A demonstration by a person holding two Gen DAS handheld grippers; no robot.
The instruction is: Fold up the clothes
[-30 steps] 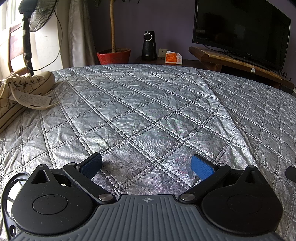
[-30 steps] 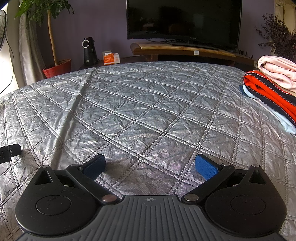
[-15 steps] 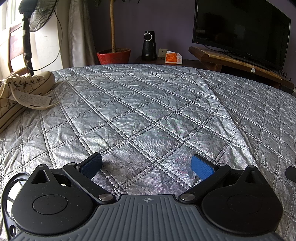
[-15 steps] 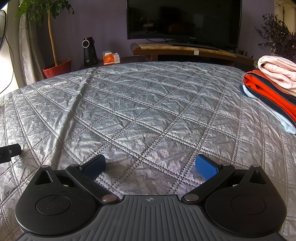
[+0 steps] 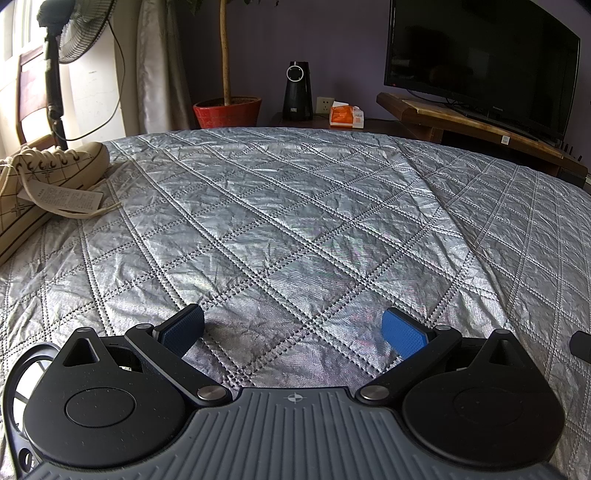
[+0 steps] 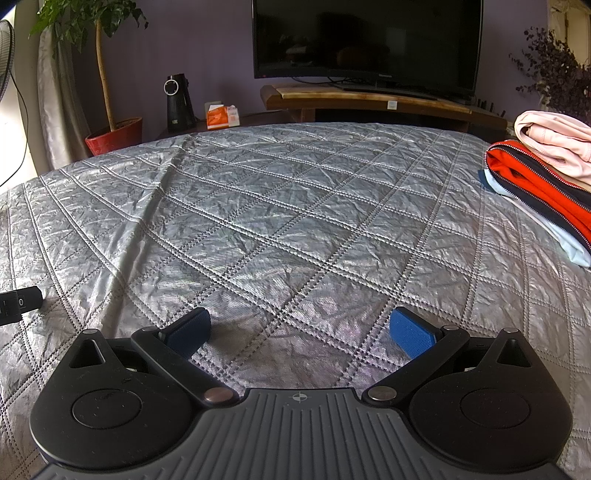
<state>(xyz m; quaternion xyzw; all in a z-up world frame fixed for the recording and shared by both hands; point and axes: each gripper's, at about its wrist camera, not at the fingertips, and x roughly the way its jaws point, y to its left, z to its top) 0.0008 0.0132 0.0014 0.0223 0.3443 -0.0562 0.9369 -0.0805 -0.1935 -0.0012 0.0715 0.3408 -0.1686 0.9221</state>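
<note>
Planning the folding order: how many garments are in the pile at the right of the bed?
3 visible: a pale pink garment on top, a red and navy zipped jacket beneath it, a light blue garment at the bottom. The frame edge may hide more.

- A home is shown, a bedroom or living room.
- A quilted silver cover (image 5: 295, 221) is spread under and ahead of the grippers.
- A TV (image 6: 365, 40) on a wooden stand (image 6: 369, 98) is seen straight ahead.
- A potted plant (image 5: 227, 110), a fan (image 5: 62, 33) and a curtain (image 5: 159, 62) are placed ahead to the left.
- Folded clothes (image 6: 543, 166) are stacked to the right.
</note>
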